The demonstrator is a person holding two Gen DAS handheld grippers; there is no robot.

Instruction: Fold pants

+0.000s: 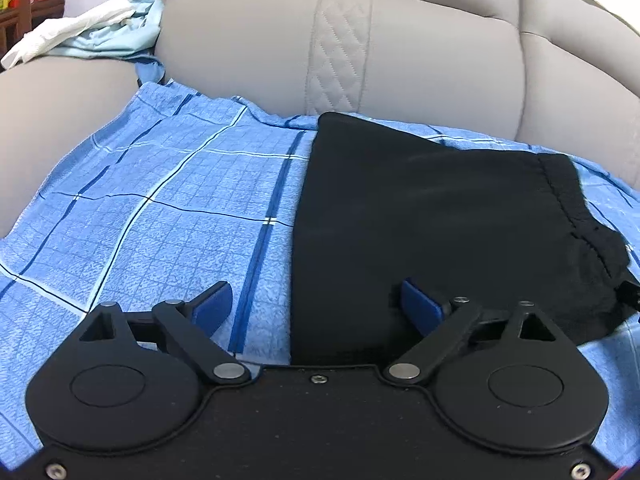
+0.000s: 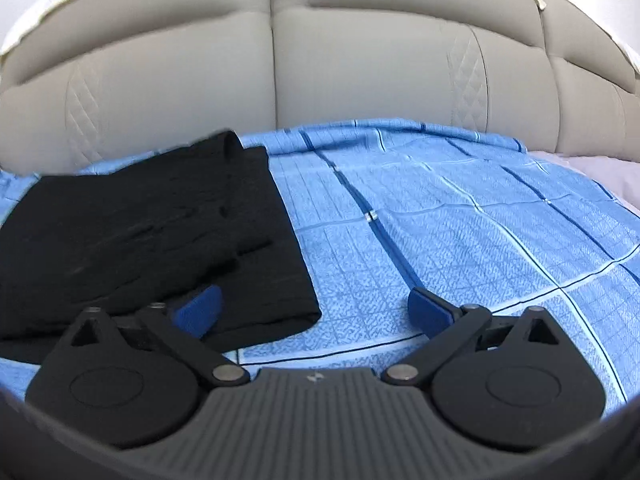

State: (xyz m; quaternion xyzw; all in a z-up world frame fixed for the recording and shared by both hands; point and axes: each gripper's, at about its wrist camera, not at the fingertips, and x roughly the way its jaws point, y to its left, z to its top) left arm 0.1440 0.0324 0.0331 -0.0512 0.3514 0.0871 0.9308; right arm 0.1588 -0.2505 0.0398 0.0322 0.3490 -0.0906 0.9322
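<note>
Pants-wise, the folded black fabric pants [image 1: 420, 216] lie on the blue checked bedsheet [image 1: 168, 200], between both wide-open, empty grippers: left gripper [image 1: 316, 304] straddles their left edge, right gripper [image 2: 316, 308] their right corner.

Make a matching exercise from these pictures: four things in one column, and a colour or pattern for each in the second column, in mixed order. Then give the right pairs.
Things:
1. pants
2. sheet
3. sofa back
4. finger pads

Colours:
A. beige with quilted strips
B. dark blue
C. black
D. light blue with a check pattern

Pairs: 1-C, 2-D, 3-A, 4-B
</note>
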